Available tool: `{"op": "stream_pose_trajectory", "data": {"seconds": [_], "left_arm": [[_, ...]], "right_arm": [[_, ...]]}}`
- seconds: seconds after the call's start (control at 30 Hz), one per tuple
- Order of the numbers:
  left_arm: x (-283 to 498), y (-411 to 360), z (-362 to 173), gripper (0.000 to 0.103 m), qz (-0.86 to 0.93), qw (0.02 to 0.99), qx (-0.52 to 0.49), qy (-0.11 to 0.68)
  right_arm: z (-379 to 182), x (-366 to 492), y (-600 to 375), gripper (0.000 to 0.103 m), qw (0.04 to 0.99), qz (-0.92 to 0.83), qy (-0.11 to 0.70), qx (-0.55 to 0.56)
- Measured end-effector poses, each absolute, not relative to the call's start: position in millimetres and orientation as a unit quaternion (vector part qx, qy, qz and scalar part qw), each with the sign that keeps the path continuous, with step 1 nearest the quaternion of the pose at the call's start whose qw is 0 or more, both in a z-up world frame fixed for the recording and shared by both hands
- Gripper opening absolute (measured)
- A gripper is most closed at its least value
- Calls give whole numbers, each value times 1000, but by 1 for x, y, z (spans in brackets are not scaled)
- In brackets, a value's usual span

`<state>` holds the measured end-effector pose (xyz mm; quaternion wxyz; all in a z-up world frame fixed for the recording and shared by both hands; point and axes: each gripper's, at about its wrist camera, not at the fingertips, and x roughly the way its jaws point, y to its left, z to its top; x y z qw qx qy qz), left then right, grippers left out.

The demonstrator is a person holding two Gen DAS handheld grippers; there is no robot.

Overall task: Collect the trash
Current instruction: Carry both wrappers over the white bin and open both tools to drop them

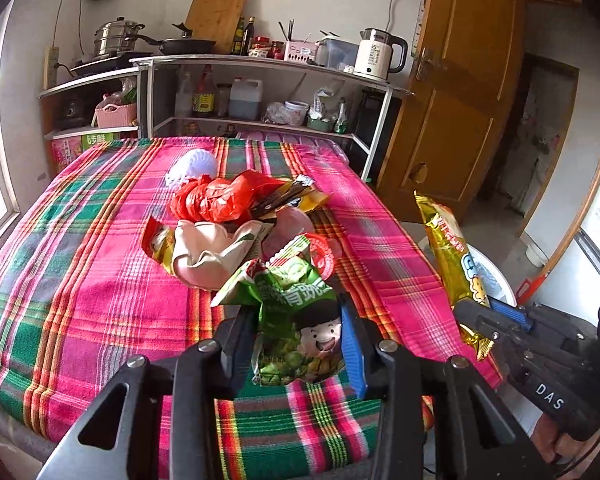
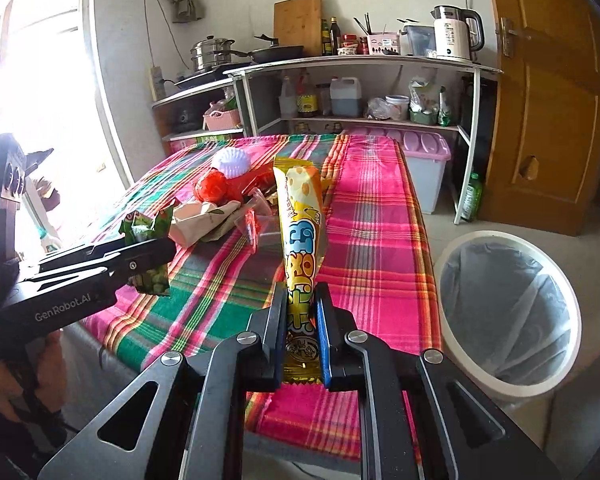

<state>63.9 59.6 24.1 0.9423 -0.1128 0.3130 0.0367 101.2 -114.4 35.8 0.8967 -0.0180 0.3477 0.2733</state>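
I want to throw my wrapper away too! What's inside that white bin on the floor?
The white bin has a clear plastic liner inside, and what shows of it looks empty. Its near rim hides the lowest front part, so something small could sit there unseen.

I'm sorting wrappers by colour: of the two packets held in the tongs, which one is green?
The green pea snack packet, crumpled in the left tongs. The right tongs hold the long yellow wrapper instead.
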Motion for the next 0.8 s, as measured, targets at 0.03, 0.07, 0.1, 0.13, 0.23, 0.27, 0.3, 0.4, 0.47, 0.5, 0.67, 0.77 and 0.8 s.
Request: {"op": "stream_pose_trajectory", "data": {"seconds": [0.03, 0.07, 0.1, 0.13, 0.23, 0.27, 0.3, 0.4, 0.47, 0.5, 0.67, 0.77, 0.8], "left_arm": [[65, 56, 27, 40, 29, 944, -110, 311], [67, 52, 29, 40, 22, 944, -107, 310], [70, 47, 31, 40, 15, 945, -104, 310], [74, 43, 32, 40, 6, 945, -102, 310], [88, 30, 32, 40, -20, 945, -97, 313], [94, 24, 32, 40, -28, 945, -94, 313], [99, 18, 32, 40, -37, 944, -92, 314], [117, -1, 32, 40, -65, 942, -87, 316], [129, -14, 32, 40, -82, 941, -82, 318], [136, -20, 31, 40, -91, 940, -80, 320], [166, -52, 29, 40, -132, 933, -73, 325], [183, -68, 25, 41, -150, 928, -71, 333], [189, -74, 23, 41, -156, 926, -70, 337]], "right_arm": [[36, 101, -118, 14, 898, 269, 348, -16], [36, 101, -122, 14, 899, 265, 347, -14], [37, 102, -127, 14, 901, 260, 347, -11], [36, 104, -132, 14, 903, 254, 348, -8], [34, 109, -150, 14, 907, 232, 350, 0], [33, 112, -157, 14, 909, 225, 352, 4], [32, 115, -164, 14, 910, 216, 355, 8], [27, 124, -183, 14, 913, 190, 361, 17], [24, 130, -196, 14, 914, 174, 366, 24], [22, 132, -201, 14, 914, 166, 368, 27], [8, 147, -229, 14, 913, 134, 384, 41], [-1, 157, -244, 14, 910, 117, 394, 49], [-4, 161, -250, 14, 909, 112, 398, 53]]}}
